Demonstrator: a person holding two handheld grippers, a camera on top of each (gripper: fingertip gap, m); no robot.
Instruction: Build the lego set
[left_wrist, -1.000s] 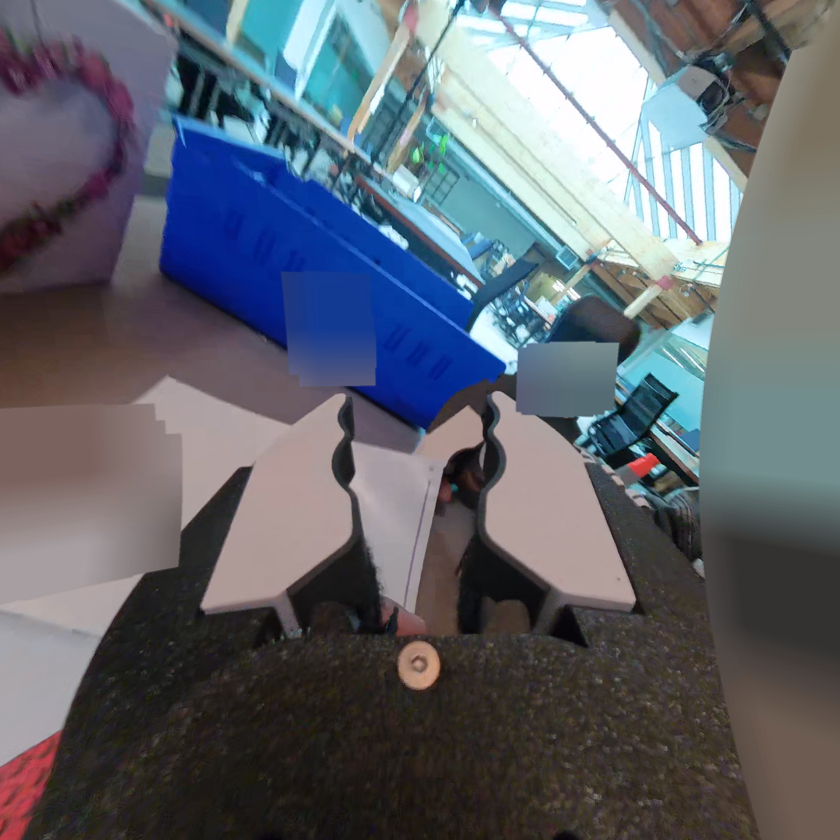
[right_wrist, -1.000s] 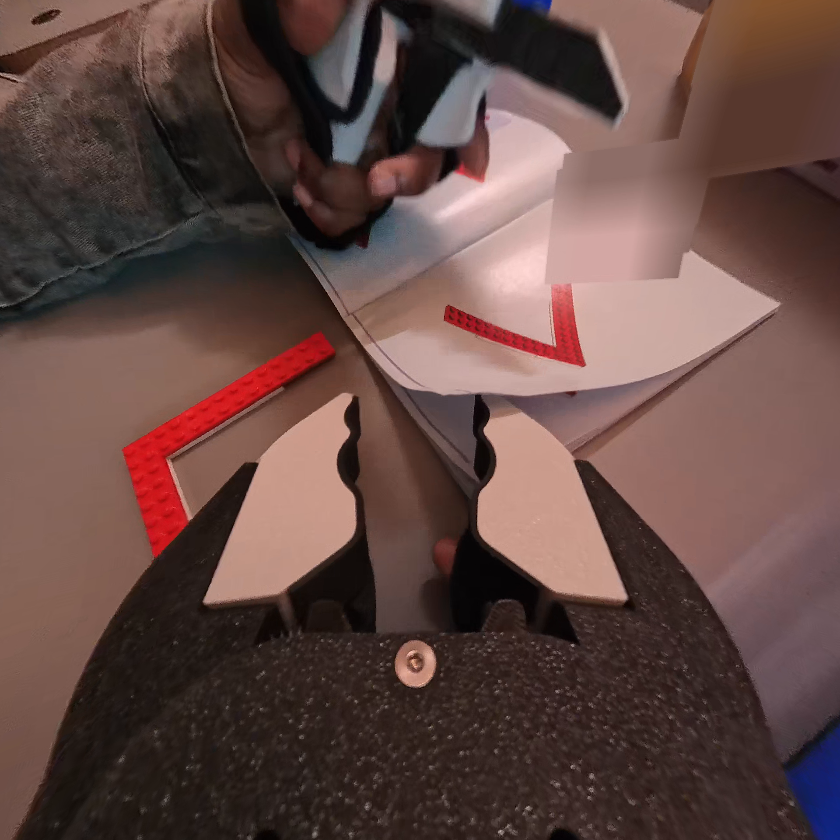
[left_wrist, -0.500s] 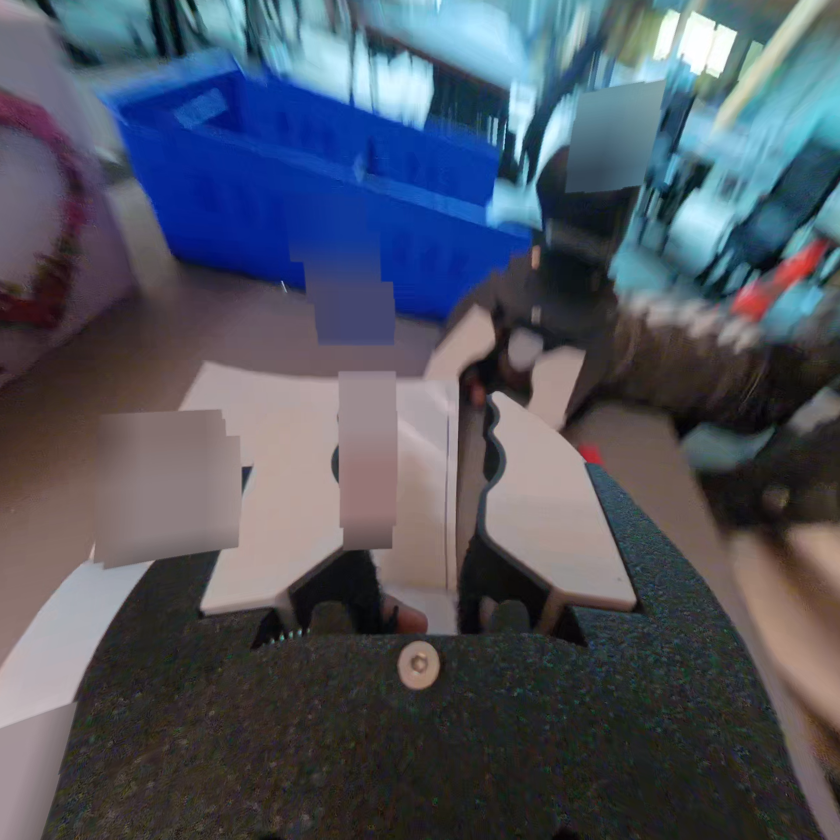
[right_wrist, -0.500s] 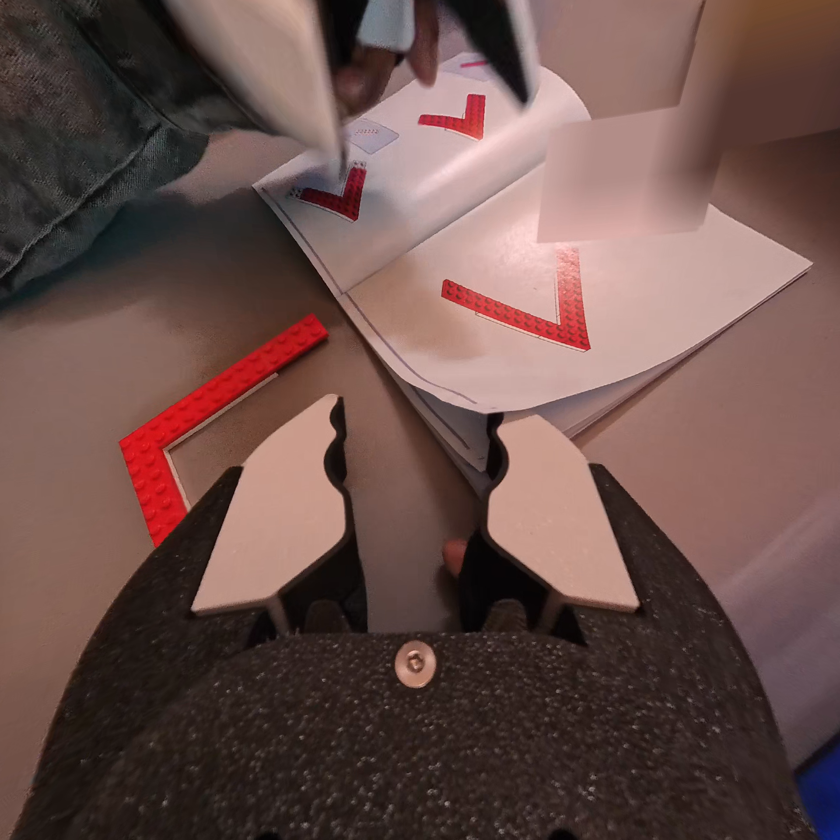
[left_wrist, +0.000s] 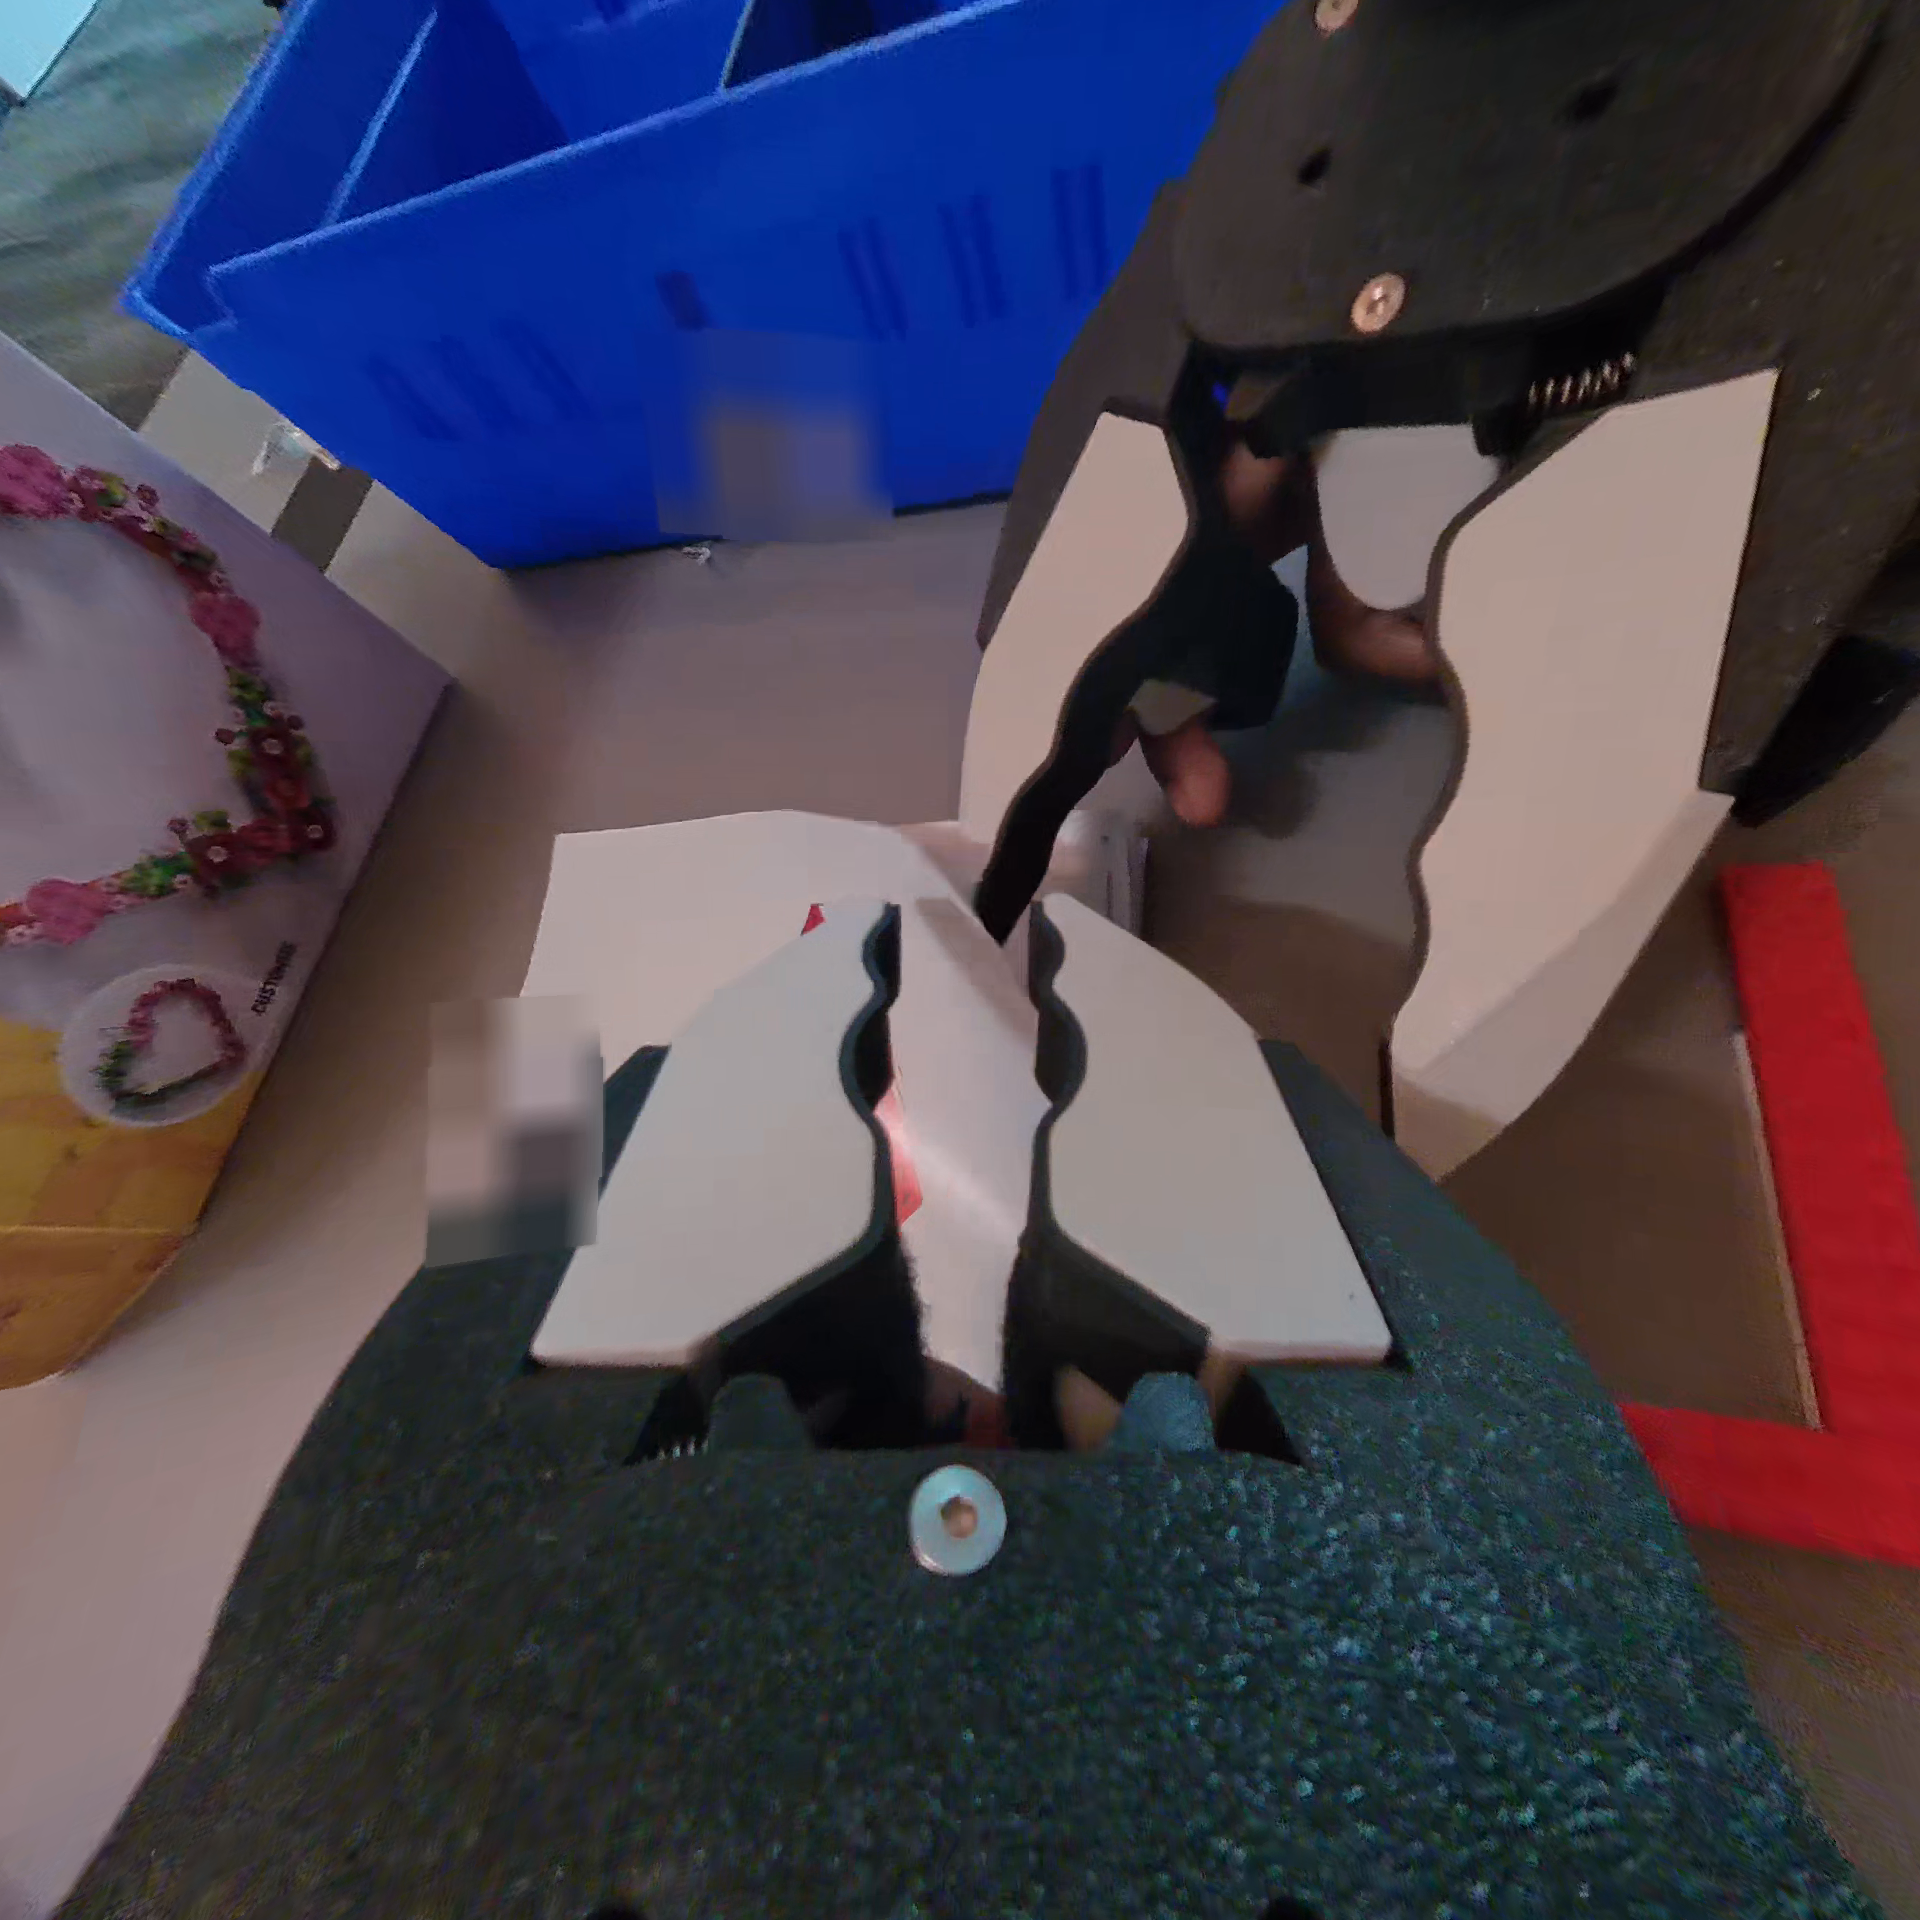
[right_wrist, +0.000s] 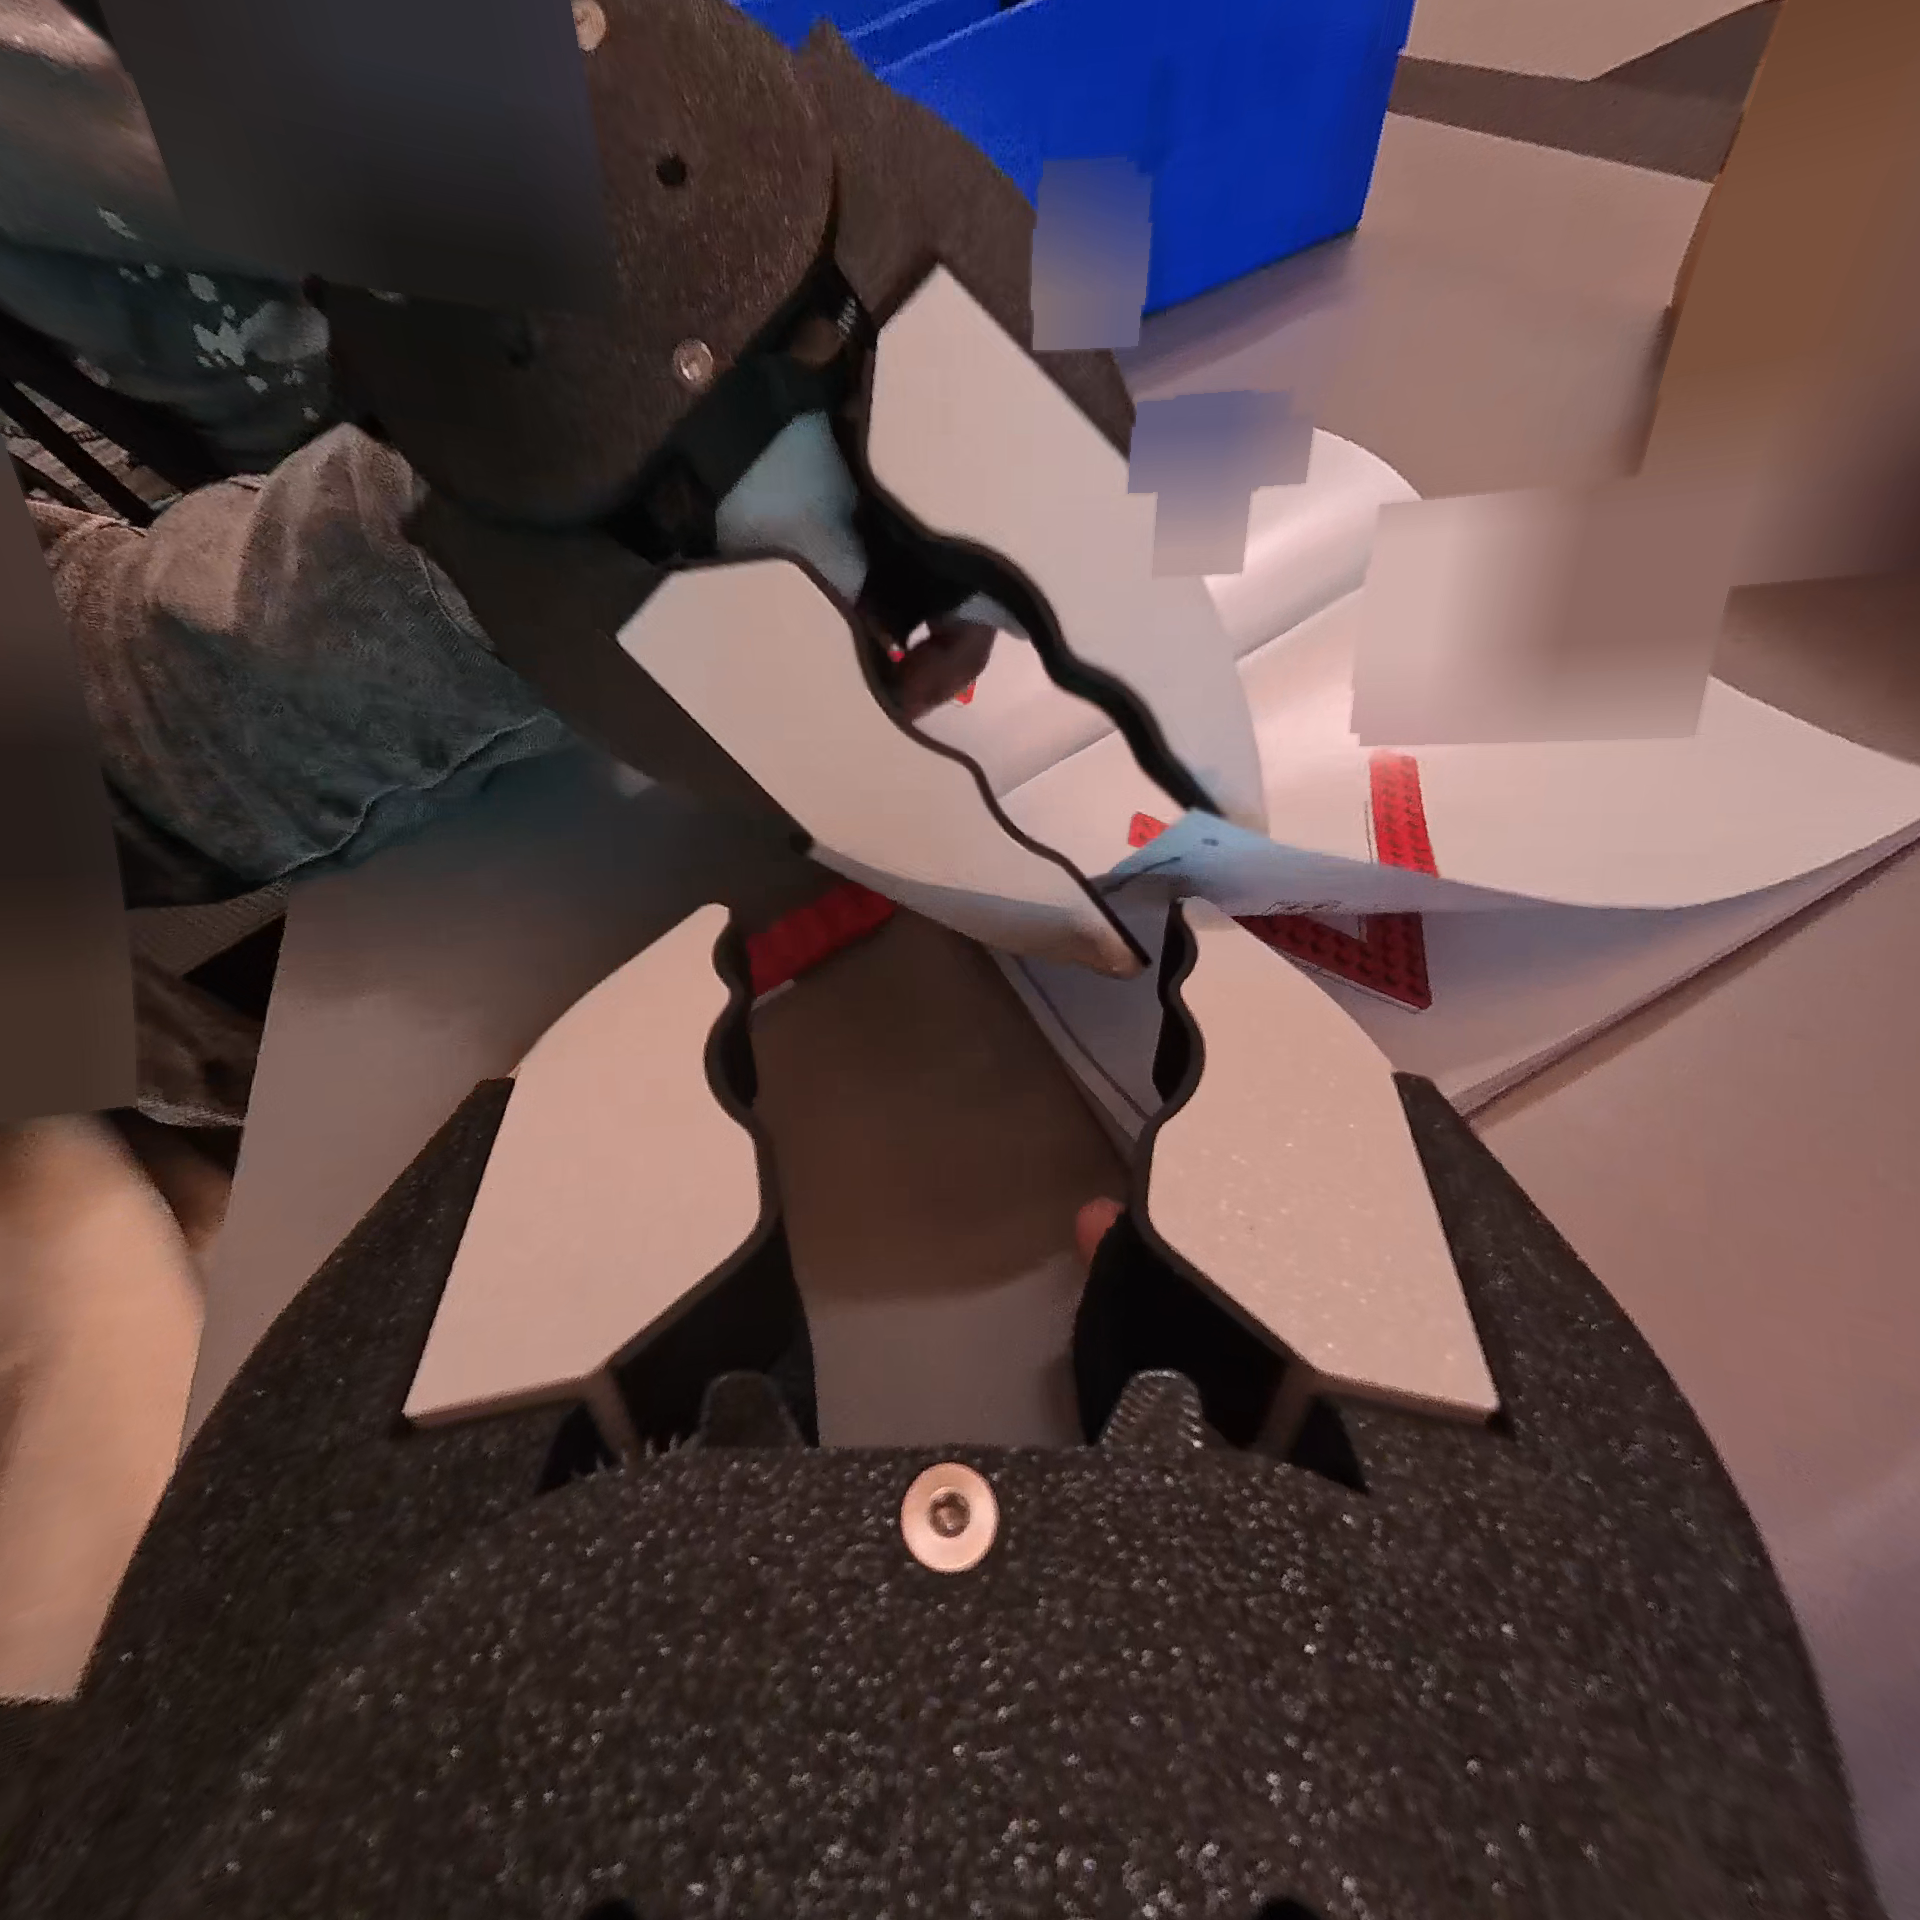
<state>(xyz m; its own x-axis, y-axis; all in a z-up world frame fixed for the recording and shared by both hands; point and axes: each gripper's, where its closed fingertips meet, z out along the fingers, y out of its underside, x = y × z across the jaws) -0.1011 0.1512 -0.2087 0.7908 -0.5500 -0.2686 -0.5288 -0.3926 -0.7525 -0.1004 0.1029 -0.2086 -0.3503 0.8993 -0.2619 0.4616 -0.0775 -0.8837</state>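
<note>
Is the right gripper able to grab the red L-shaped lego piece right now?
Probably yes. The right gripper is open and empty, and the red L-shaped lego piece lies flat on the table close by. The left gripper, holding a booklet page, crowds one end.

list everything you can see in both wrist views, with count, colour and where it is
instruction booklet: 1, white with red diagrams, open on the table; one page lifted
red lego piece: 1, red, L-shaped, flat on the table beside the booklet
bin: 1, blue, behind the booklet
box: 1, pale with a flower heart picture and a yellow base, on the side of the booklet away from the lego piece
table: 1, grey-brown, under everything
sleeve: 1, grey, behind the left gripper
left gripper: 1, black with grey fingers, pinching the lifted page
right gripper: 1, black with grey fingers, open at the booklet's edge
</note>
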